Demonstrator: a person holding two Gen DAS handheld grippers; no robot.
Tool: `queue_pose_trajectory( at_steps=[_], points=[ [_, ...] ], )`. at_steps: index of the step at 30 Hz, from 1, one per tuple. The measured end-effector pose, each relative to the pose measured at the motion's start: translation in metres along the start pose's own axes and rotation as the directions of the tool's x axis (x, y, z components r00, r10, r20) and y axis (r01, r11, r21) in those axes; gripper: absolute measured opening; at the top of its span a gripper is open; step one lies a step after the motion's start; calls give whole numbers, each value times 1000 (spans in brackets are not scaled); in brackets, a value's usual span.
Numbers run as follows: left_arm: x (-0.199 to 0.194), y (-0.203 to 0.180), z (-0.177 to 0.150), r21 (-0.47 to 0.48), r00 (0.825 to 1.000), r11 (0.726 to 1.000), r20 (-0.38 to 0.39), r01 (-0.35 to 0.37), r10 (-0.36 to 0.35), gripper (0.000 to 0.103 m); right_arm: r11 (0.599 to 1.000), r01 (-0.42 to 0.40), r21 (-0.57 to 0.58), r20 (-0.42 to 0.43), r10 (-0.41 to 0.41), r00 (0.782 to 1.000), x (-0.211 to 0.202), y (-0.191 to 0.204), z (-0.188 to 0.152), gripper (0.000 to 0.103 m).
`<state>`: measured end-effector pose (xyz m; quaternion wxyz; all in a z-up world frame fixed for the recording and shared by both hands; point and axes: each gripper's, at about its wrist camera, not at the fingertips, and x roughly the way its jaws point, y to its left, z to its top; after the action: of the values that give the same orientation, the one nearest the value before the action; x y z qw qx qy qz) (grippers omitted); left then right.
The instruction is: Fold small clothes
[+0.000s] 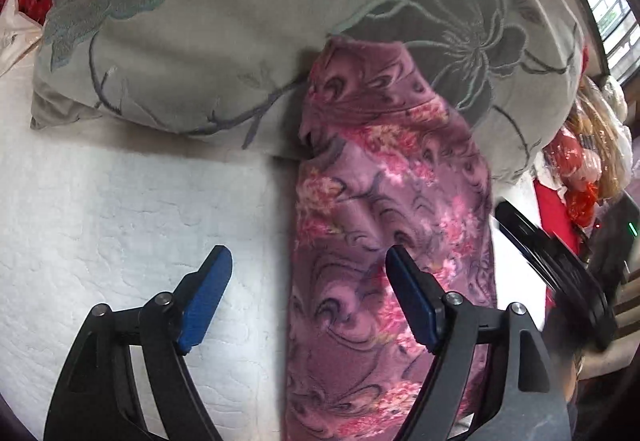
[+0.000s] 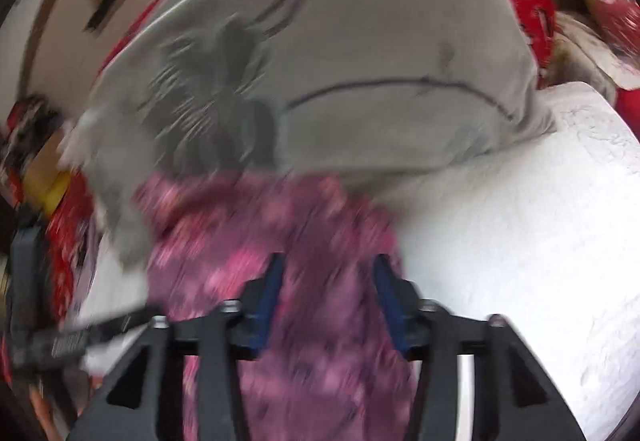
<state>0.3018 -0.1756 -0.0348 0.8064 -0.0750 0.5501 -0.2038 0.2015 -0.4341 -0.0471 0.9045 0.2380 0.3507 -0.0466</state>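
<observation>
A purple and pink floral fleece garment [image 1: 384, 225] lies in a long folded strip on a white quilted bed cover [image 1: 120, 209], its far end resting against a large grey pillow [image 1: 224, 41] embroidered with flowers. The left claw [image 1: 308, 281] is spread wide above the garment's left edge, one blue pad [image 1: 206, 297] over the bed cover, the other over the cloth, holding nothing. In the blurred right wrist view, the right claw [image 2: 328, 297] hangs over the garment [image 2: 304, 241], partly open with cloth visible between its pads.
</observation>
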Motion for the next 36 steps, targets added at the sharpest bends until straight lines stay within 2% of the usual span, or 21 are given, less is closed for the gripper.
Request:
queue_pose_trajectory(
  at_steps=[2, 3, 4, 5, 6, 9, 10, 11, 14, 15, 16, 18, 20, 23, 25, 26, 28, 31, 33, 34, 36],
  points=[
    [3, -3, 0, 20, 1000, 1000, 11, -14, 14, 80, 999, -16, 34, -45, 18, 999, 18, -1, 9, 50],
    [9, -4, 0, 30, 999, 999, 10, -37, 37, 80, 1000, -17, 24, -58, 18, 998, 25, 2, 11, 44],
    [16, -5, -1, 38, 998, 998, 0, -56, 56, 81, 1000, 13, -15, -52, -14, 999, 32, 8, 11, 20],
    [23, -4, -3, 34, 998, 998, -18, -57, 57, 81, 995, 85, -56, -54, -88, 995, 40, 10, 10, 10],
    [27, 0, -3, 14, 999, 999, -29, -45, 45, 82, 989, 133, -72, -77, -138, 987, 50, 9, 8, 10],
    [19, 15, 0, -50, 999, 999, -53, -2, -1, 82, 997, 79, 22, -76, -77, 994, 49, -6, 9, 9],
    [12, 18, -2, -60, 999, 998, -48, 7, -10, 82, 997, 67, 35, -80, -64, 995, 43, -9, 9, 10],
    [0, 20, -6, -56, 1000, 998, -23, 16, -17, 82, 997, 62, 36, -71, -59, 996, 36, -9, 9, 19],
    [-14, 27, -29, -58, 1000, 998, 16, 9, -8, 82, 999, -47, 7, -36, 47, 998, 7, -6, -4, 19],
    [-11, 29, -38, -58, 1000, 998, 6, 8, -8, 82, 997, -80, -12, -37, 79, 996, 0, -5, -13, 20],
    [-3, 29, -44, -53, 1000, 999, -23, 3, -4, 83, 995, -92, -39, -47, 90, 995, -3, -4, -24, 28],
    [4, 23, -52, -44, 999, 999, -37, -11, 9, 84, 992, -64, -113, -127, 49, 991, 4, -2, -44, 31],
    [-6, 22, -53, -40, 999, 999, -53, 5, -7, 83, 982, -19, -186, -112, -2, 994, -9, 4, -50, 33],
    [-27, 29, -57, -60, 999, 997, -32, 42, -44, 83, 995, -89, -48, -116, 83, 990, -29, -20, -49, 41],
    [-28, 41, -58, -83, 996, 994, -47, 69, -73, 83, 997, -63, 44, -96, 67, 993, -36, -46, -50, 62],
    [-24, 45, -60, -111, 991, 989, -72, 101, -109, 83, 995, -49, 82, -94, 57, 994, -37, -53, -50, 63],
    [-8, 46, -62, -160, 972, 970, -118, 184, -204, 83, 978, -93, 185, -109, 114, 988, -29, -69, -55, 63],
    [-6, 39, -62, -132, 966, 966, -102, 222, -236, 86, 907, -261, 331, -80, 303, 950, -8, -88, -63, 63],
    [4, 25, -56, -153, 943, 946, -130, 287, -307, 86, 878, -325, 351, -55, 366, 929, -1, -85, -67, 65],
    [9, 24, -56, -165, 940, 943, -139, 288, -312, 86, 879, -328, 346, -60, 370, 927, 2, -80, -69, 68],
    [15, 17, -55, -159, 950, 953, -135, 258, -280, 85, 901, -309, 304, -80, 347, 934, 7, -67, -64, 71]
  ],
)
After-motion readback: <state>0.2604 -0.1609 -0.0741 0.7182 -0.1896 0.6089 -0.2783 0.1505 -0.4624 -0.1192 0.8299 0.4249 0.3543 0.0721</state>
